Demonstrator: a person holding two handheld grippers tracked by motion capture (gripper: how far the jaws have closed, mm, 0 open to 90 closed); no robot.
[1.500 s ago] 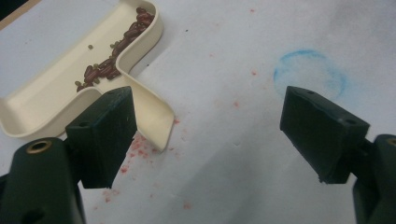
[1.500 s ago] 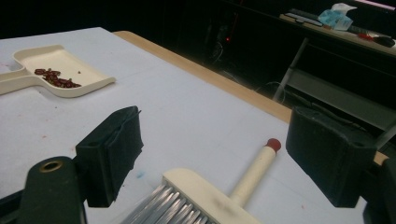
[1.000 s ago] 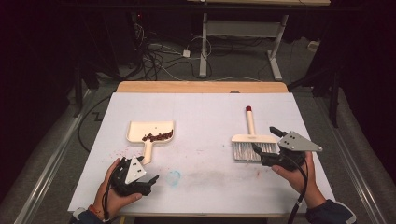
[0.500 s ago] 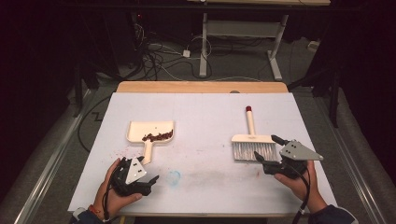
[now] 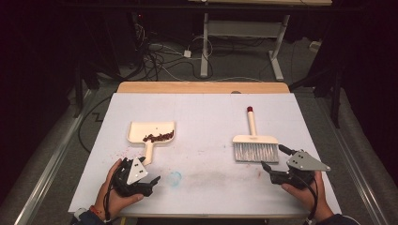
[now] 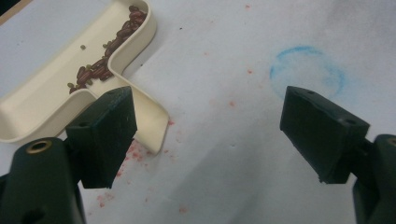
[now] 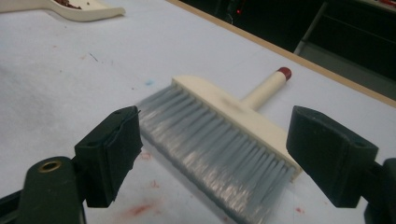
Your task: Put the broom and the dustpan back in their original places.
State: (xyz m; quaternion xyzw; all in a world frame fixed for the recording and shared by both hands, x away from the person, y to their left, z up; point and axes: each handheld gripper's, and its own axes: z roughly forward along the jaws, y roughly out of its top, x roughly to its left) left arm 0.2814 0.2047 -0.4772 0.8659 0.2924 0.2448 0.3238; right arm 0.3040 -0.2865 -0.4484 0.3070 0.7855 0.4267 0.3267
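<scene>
Two grippers, both wide open and empty: the right gripper (image 5: 271, 165) has backed off toward 5 o'clock from the brush (image 5: 255, 146), leaving it released; the left gripper (image 5: 151, 174) rests by the bean-filled dustpan (image 5: 151, 136), so sweeping looks finished.

Dustpan (image 5: 151, 133) on the table's (image 5: 206, 108) left with beans (image 5: 158, 137) in it, brush (image 5: 255, 144) on the right, my left gripper (image 5: 149, 179) just below the dustpan, my right gripper (image 5: 268, 165) just below the brush

The right gripper (image 7: 212, 158) is seen with its jaws spread wide, nothing held. A cream hand brush (image 7: 224, 126) with grey bristles lies flat just ahead, between them; a dustpan handle (image 7: 79, 11) is seen far beyond the left jaw.
</scene>
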